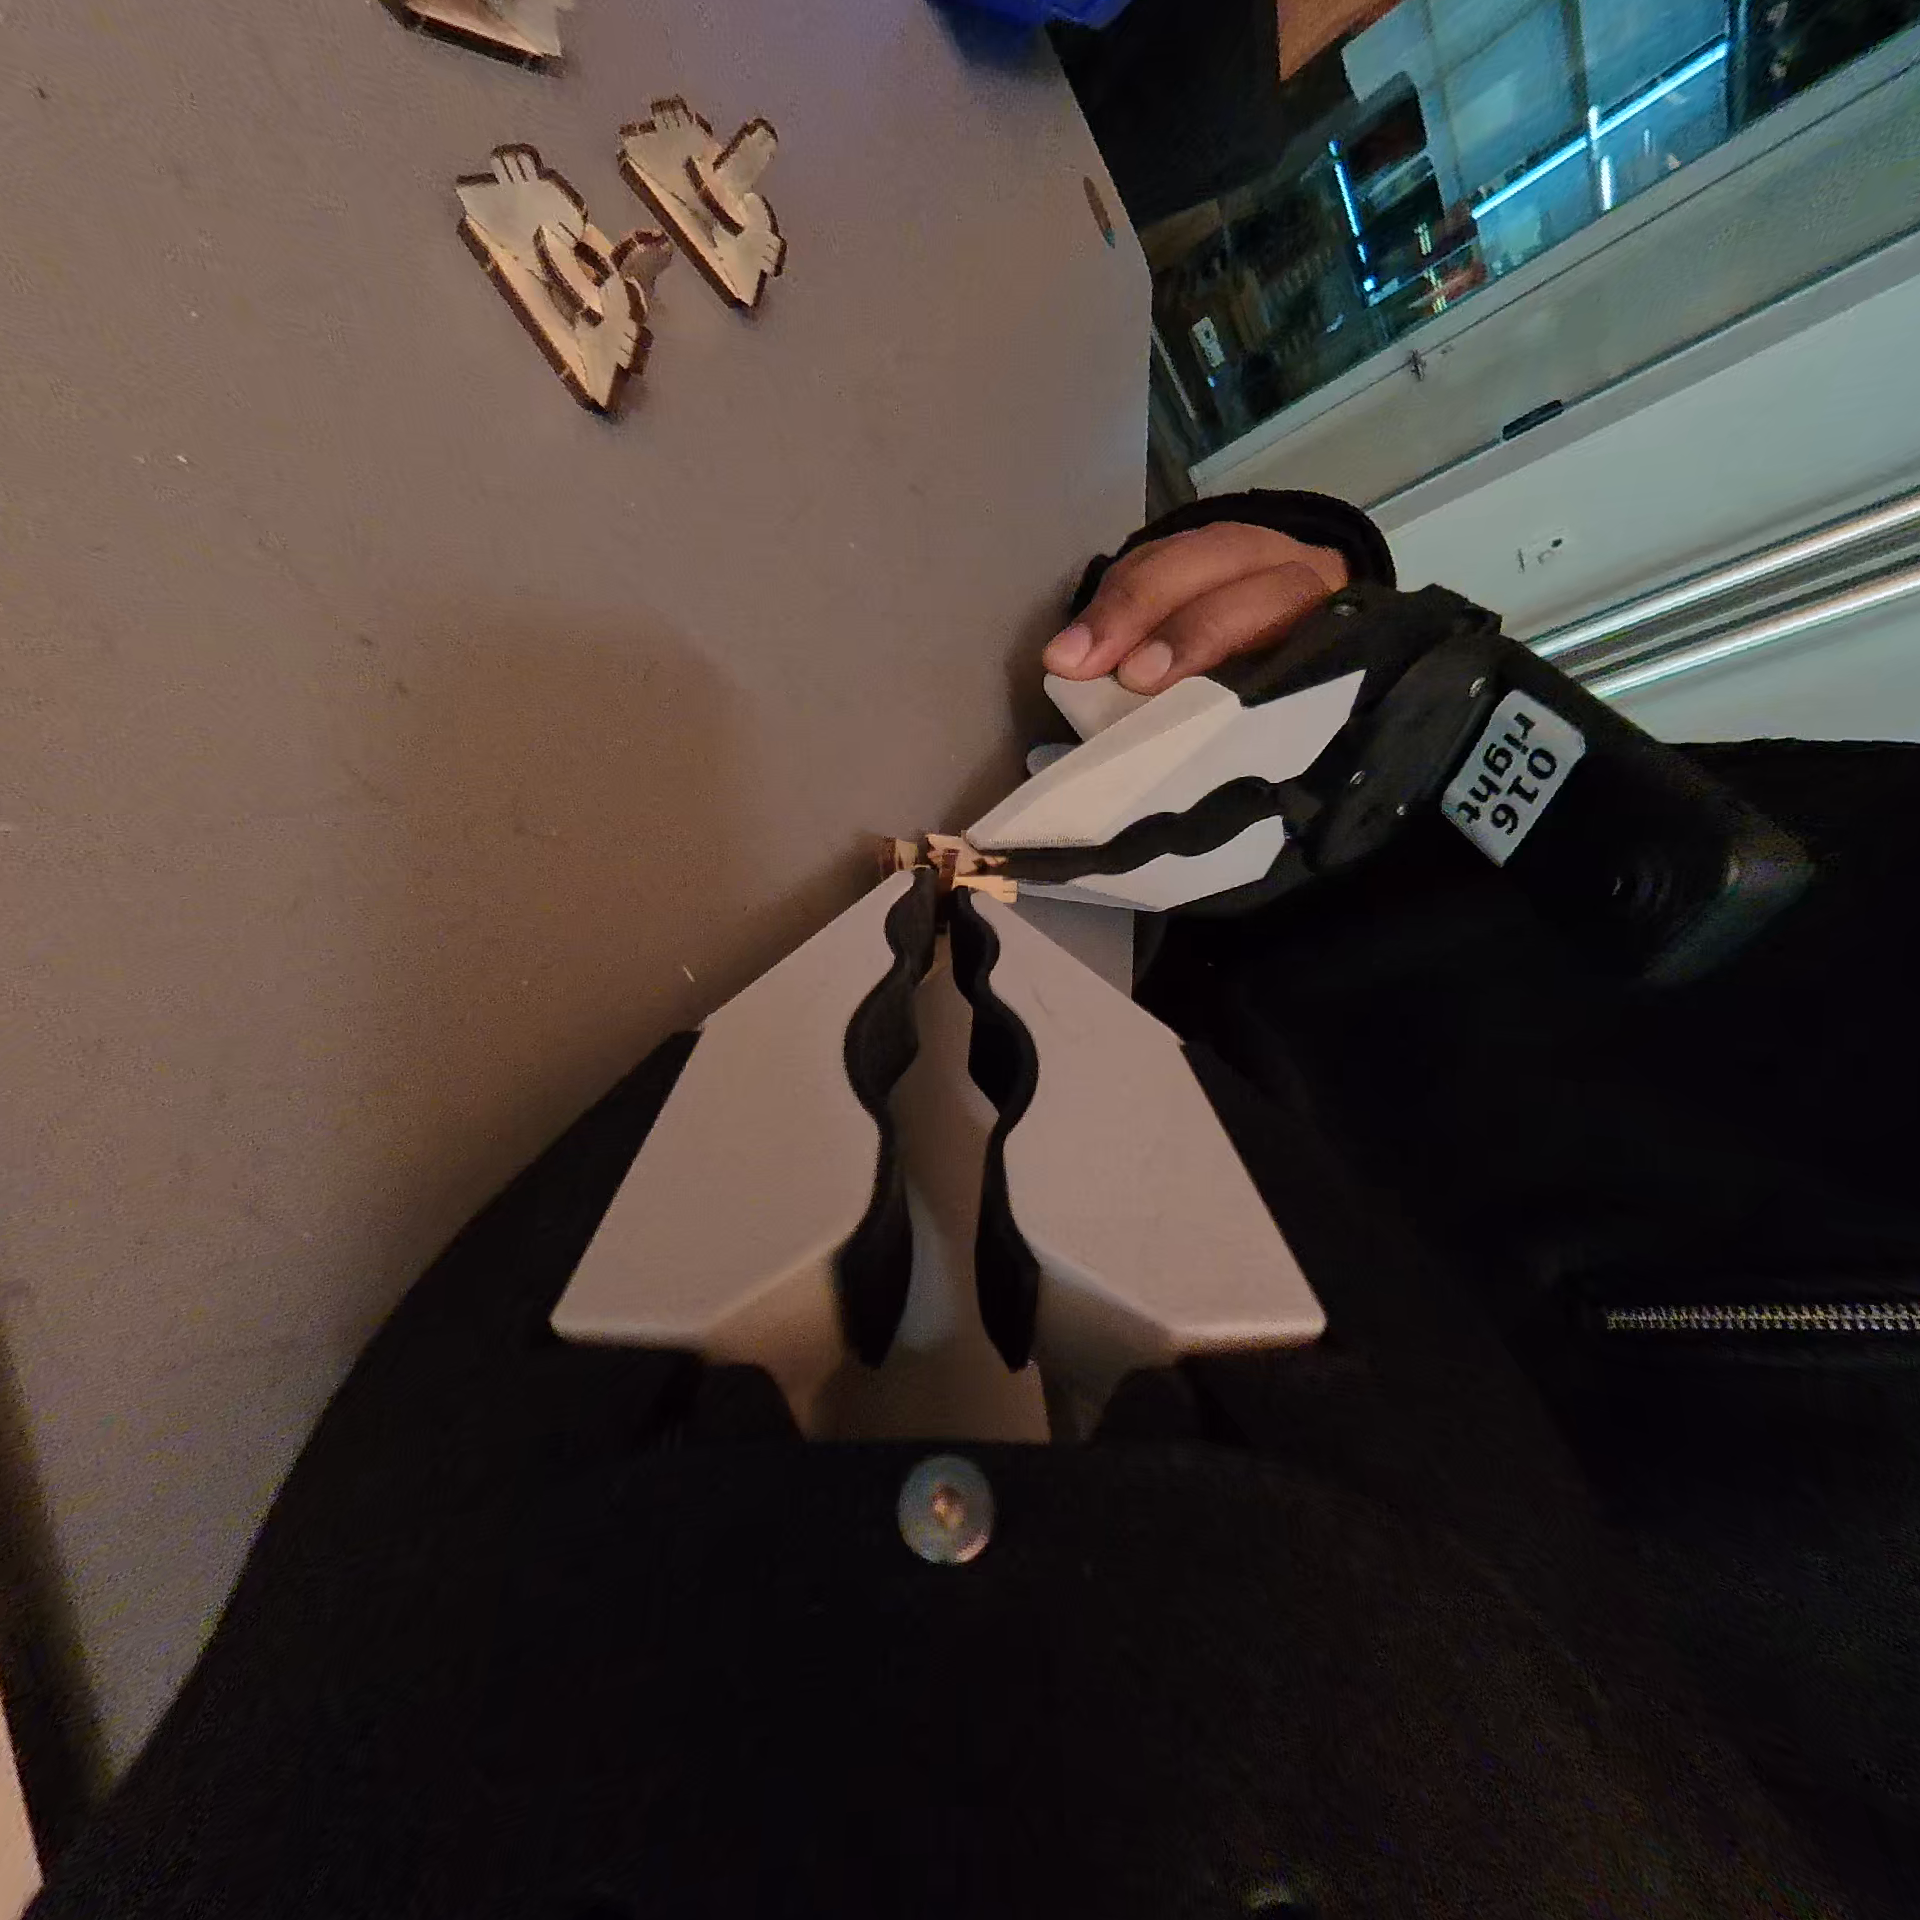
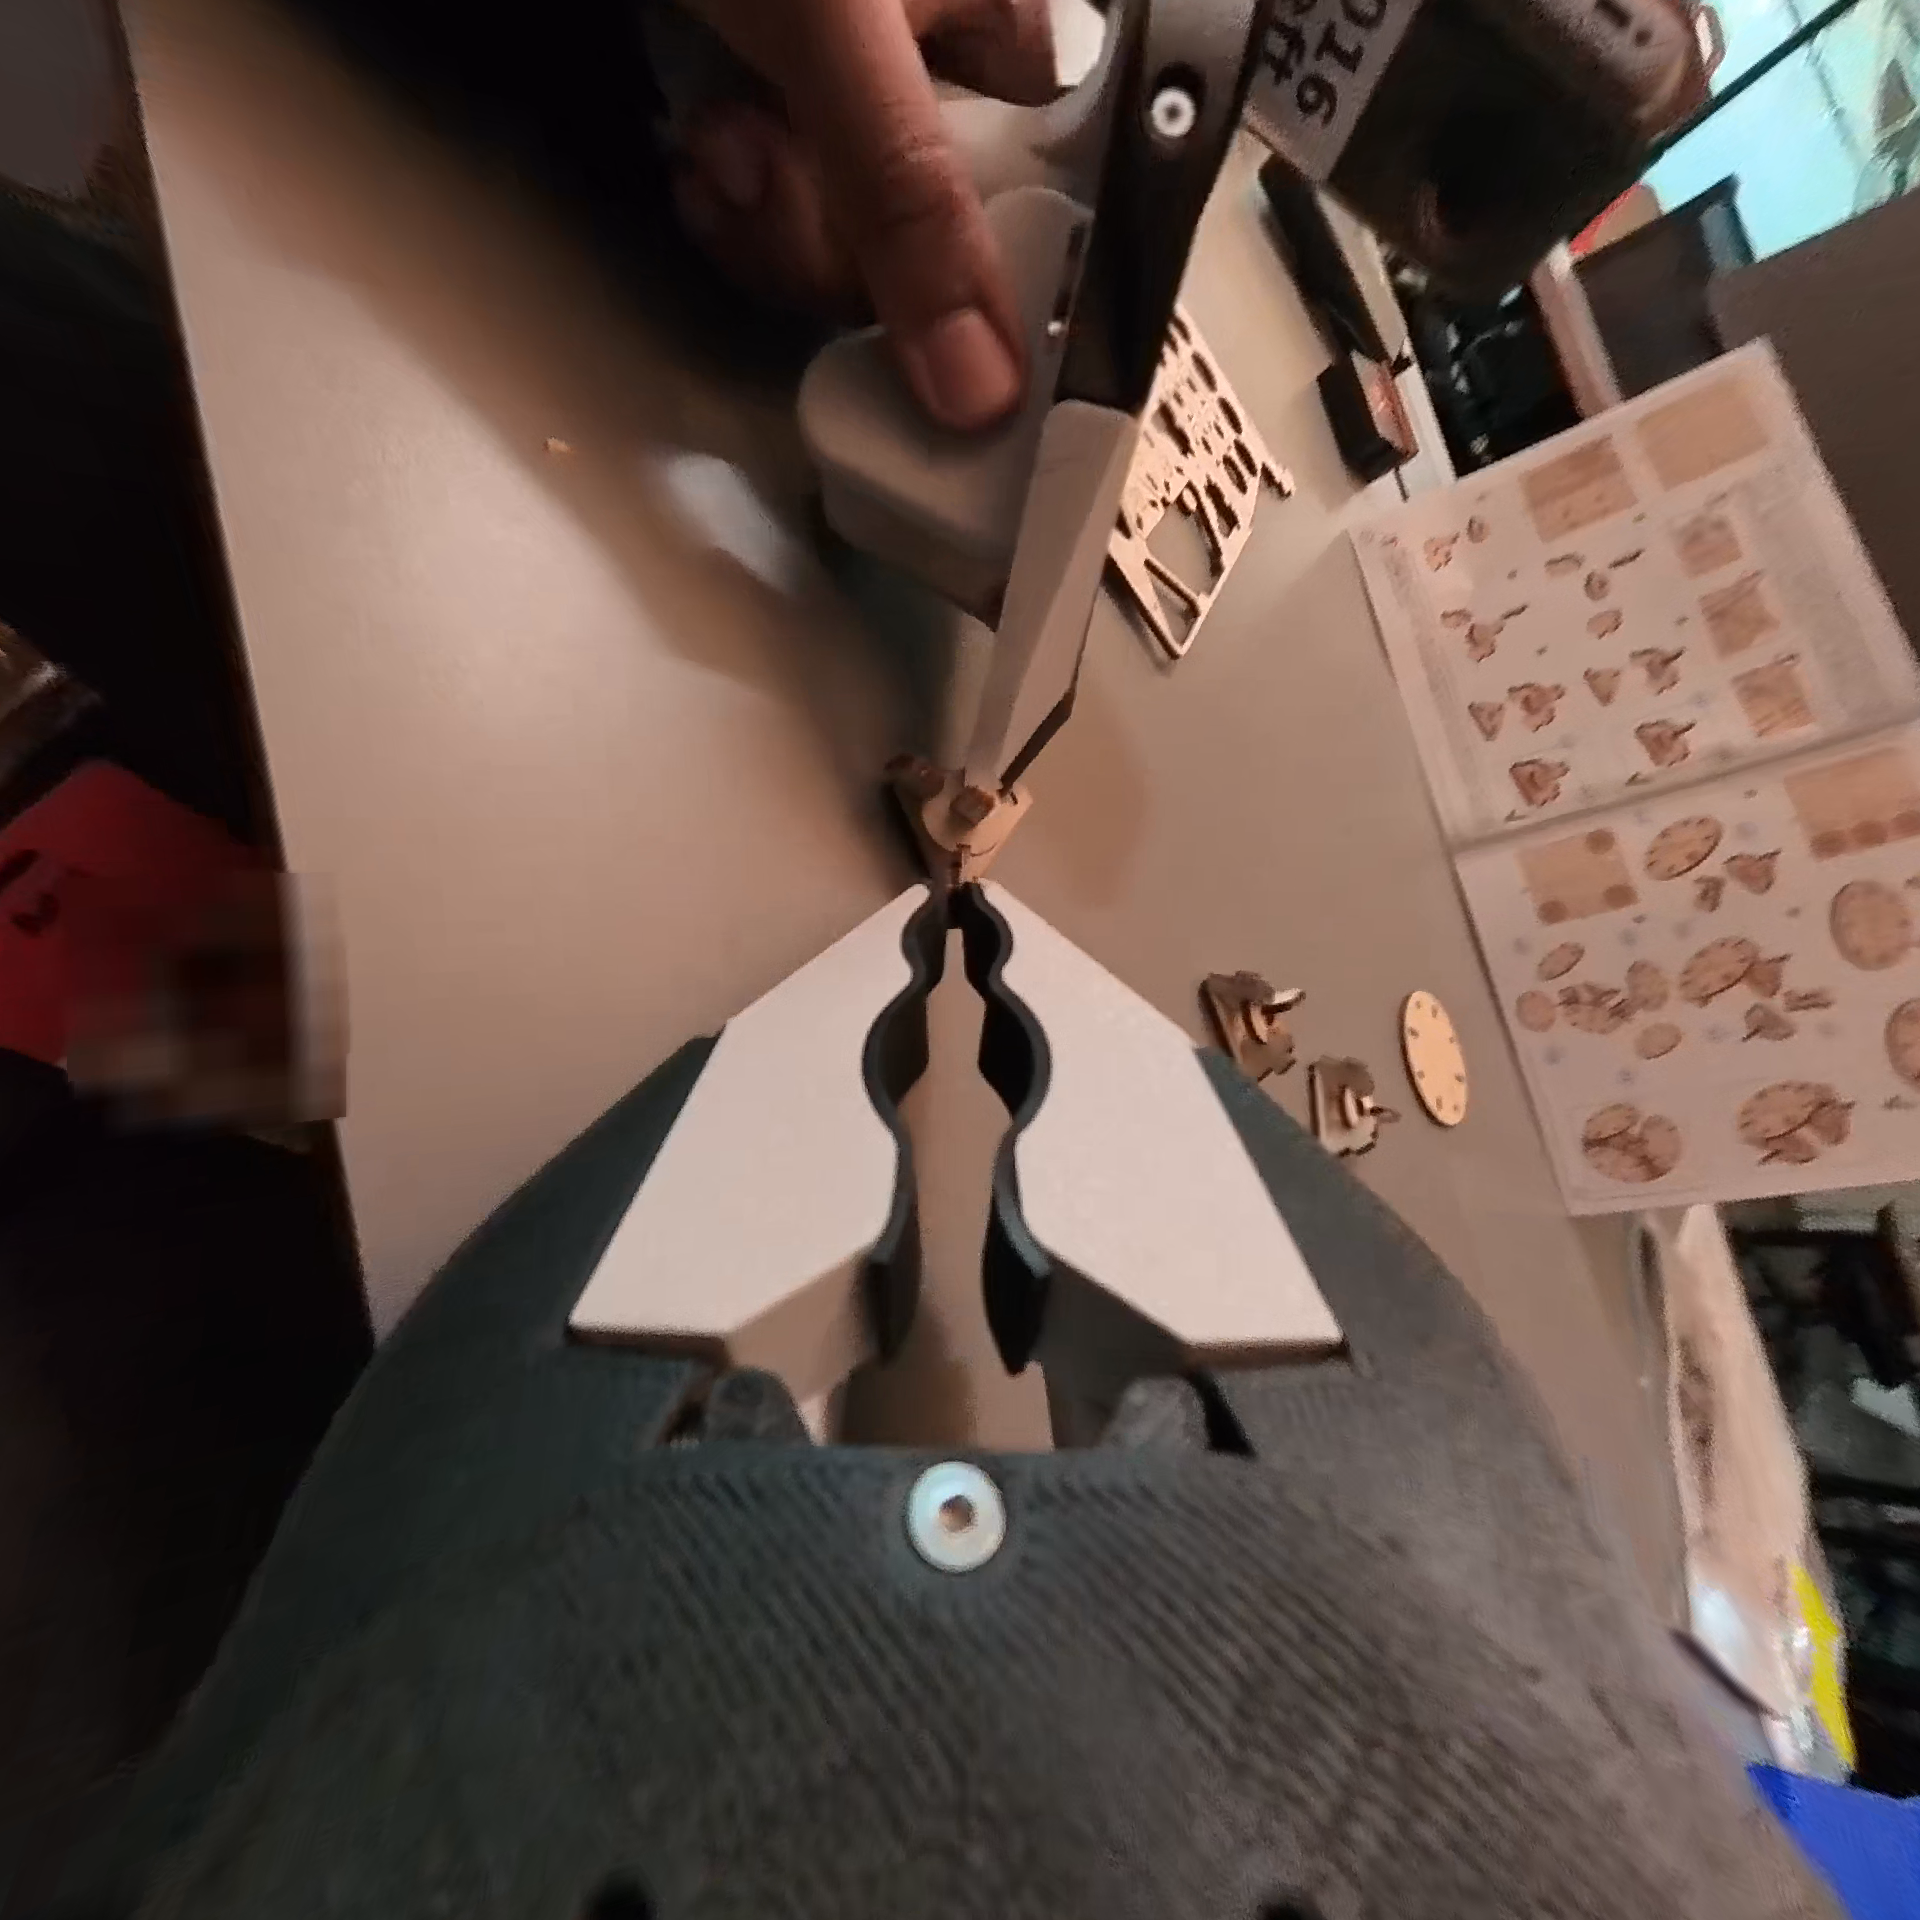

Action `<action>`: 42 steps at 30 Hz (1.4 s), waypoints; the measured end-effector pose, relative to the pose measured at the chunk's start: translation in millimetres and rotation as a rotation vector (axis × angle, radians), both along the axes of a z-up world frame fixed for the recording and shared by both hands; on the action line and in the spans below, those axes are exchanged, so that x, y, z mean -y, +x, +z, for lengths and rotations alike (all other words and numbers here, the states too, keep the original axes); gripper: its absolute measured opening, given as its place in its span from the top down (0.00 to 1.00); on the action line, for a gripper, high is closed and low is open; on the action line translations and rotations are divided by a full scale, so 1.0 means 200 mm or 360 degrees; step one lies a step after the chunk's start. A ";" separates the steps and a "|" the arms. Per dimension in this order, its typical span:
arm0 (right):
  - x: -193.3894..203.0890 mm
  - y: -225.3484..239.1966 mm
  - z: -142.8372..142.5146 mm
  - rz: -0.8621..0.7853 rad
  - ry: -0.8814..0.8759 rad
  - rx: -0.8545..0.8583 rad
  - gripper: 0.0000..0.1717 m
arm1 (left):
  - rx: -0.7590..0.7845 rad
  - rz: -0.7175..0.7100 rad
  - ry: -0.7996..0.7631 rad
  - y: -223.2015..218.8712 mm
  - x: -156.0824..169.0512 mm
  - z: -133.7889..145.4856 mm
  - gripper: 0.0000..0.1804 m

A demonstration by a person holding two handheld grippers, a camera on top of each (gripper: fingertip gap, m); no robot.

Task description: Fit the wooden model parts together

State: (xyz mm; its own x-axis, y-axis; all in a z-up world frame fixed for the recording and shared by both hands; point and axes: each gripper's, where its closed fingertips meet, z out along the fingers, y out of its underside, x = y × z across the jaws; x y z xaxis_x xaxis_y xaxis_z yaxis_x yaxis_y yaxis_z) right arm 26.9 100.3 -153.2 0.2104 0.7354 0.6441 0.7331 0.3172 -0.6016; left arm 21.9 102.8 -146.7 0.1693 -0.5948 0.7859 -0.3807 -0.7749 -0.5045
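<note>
A small light-wood assembly point(image 1: 951, 862), a triangular plate with little pegs, hangs just above the grey table point(image 1: 312, 623) between both grippers. My left gripper point(image 1: 938, 885) is shut on a thin edge of it. In the right wrist view the left gripper point(image 2: 971, 795) comes down from above onto the assembly point(image 2: 966, 821). My right gripper point(image 2: 956, 896) is shut on the plate's lower tip. In the left wrist view the right gripper point(image 1: 992, 864) reaches in from the right, and a hand point(image 1: 1174, 613) holds it.
Two similar finished wooden pieces point(image 1: 582, 281) point(image 1: 707, 197) lie farther off on the table; they also show in the right wrist view point(image 2: 1247, 1018) point(image 2: 1345, 1107). A round wooden dial point(image 2: 1436, 1058), picture sheets point(image 2: 1662, 623) and a cut-out wooden sheet point(image 2: 1195, 488) lie nearby. Left and right tips are no more than a few centimetres apart.
</note>
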 end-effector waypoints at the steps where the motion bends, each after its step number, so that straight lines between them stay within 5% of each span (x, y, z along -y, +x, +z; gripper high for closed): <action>1: 0.00 0.00 0.00 0.0024 0.0033 0.0009 0.99 | 0.0003 -0.0007 -0.0009 0.00 0.00 0.00 1.00; 13: -0.01 0.00 -0.01 0.0087 -0.0411 -0.0088 0.99 | 0.0007 0.0016 -0.0021 0.00 -0.01 0.00 1.00; 32: -0.03 0.00 -0.02 -0.0046 -0.0424 -0.0095 0.99 | -0.0006 0.0046 -0.0003 -0.01 -0.02 0.00 1.00; 39: -0.04 0.00 -0.01 0.0036 0.0063 0.0139 0.99 | -0.0004 0.0037 -0.0038 -0.01 -0.02 0.00 1.00; 42: -0.04 0.00 -0.01 0.0047 -0.0151 -0.0019 0.99 | -0.0004 0.0036 -0.0052 -0.01 -0.02 0.00 1.00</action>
State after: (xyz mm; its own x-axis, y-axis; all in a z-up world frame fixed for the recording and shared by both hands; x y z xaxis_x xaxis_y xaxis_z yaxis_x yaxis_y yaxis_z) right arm 26.3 108.6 -155.8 0.1950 0.7992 0.5686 0.7167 0.2797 -0.6389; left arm 20.1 107.5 -147.4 0.1845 -0.5651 0.8041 -0.3645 -0.7992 -0.4780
